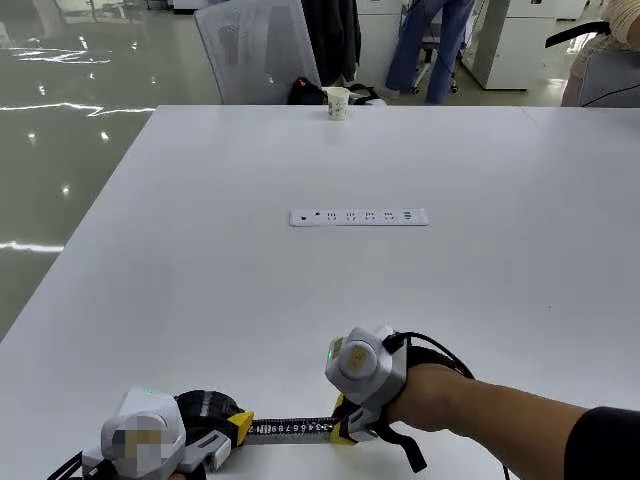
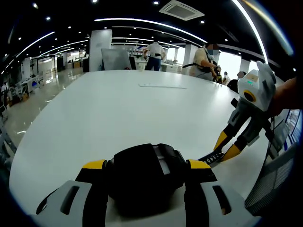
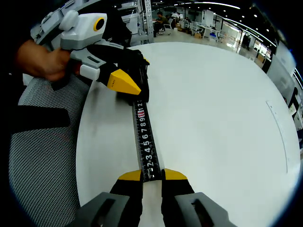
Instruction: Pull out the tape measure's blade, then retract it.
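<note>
Two tools work at the near edge of a white counter [image 1: 200,250]. The left tool [image 2: 147,165] is clenched around a black tape measure case [image 2: 142,177], which sits on the counter. Just beside it, the right tool [image 3: 151,176] pinches the end of the blade [image 3: 143,137], which is drawn out a short way between them, numbers facing up. Farther off, a white power strip [image 1: 358,217] lies mid-counter. A paper cup [image 1: 338,102] stands at the far edge.

Bright, even overhead light. Glare from ceiling strips [image 2: 142,20] on glossy floor [image 1: 80,70], far left. Table [image 1: 300,300] shadows soft, faint. Gripper views bend strongly at edges.
</note>
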### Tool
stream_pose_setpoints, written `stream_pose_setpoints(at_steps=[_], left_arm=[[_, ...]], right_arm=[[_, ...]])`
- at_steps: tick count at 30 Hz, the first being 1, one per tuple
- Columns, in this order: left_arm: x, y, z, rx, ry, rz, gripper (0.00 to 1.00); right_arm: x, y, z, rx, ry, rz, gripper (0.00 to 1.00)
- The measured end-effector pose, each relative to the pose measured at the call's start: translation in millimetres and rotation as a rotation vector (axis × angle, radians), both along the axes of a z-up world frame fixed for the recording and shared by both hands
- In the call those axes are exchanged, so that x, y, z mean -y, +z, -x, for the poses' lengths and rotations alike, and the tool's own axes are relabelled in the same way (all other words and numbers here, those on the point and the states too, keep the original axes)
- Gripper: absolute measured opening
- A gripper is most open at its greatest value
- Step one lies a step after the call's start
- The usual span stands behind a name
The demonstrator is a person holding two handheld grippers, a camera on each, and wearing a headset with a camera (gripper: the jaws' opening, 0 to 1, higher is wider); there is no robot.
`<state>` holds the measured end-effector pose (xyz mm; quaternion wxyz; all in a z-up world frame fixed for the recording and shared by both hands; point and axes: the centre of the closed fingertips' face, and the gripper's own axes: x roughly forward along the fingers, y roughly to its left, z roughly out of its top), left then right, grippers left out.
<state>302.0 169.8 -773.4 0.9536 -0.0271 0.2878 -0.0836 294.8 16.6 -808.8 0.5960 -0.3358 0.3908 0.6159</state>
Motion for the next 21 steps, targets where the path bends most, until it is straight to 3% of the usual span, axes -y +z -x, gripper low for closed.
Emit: stream_pose_setpoints(at_steps=[21], left_arm=[[0.1,0.7,0.4,0.002,-0.01,-0.011,0.6]], right_arm=[[-10.4,0.1,0.8,-0.015,0.0,-0.032,0.11]])
